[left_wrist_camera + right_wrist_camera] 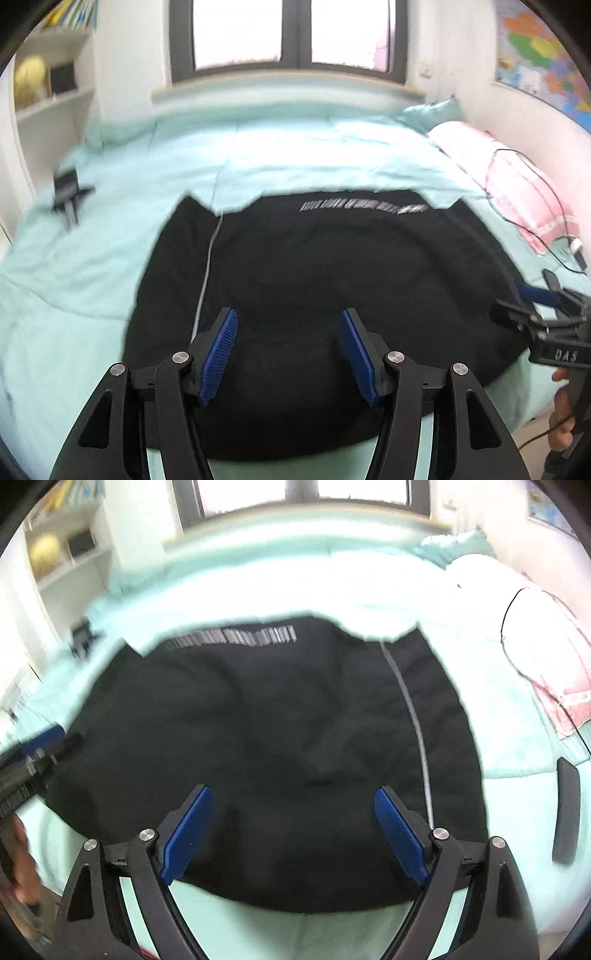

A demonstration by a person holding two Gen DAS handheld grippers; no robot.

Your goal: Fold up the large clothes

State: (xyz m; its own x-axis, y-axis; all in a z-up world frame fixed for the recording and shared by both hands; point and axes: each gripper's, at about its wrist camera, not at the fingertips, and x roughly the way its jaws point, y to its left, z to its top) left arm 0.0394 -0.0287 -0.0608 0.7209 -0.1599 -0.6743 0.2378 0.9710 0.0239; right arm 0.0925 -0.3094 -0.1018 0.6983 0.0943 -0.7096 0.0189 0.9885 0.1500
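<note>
Black garment [314, 277] is lying spread on the bed [92, 266] right in front of me, its near edge just under my grippers. I am holding my left gripper [288, 350] above that near edge, released, with nothing between the blue pads [218, 354]. My right gripper [291, 834] is hovering over the same hem farther right, its jaws standing wide and empty. Judging by the shape, I am looking at a partly folded piece: the sides seem turned in, with a pale stripe [410, 709] running near to far along one side, and a light printed band [364, 206] crossing the far edge. I am guessing that a lengthwise fold, near hem to far edge, is what is left. Beyond the garment, a pink blanket [517, 184] is sitting at the far right of the bed, and a window [291, 33] is glowing at the far wall.
</note>
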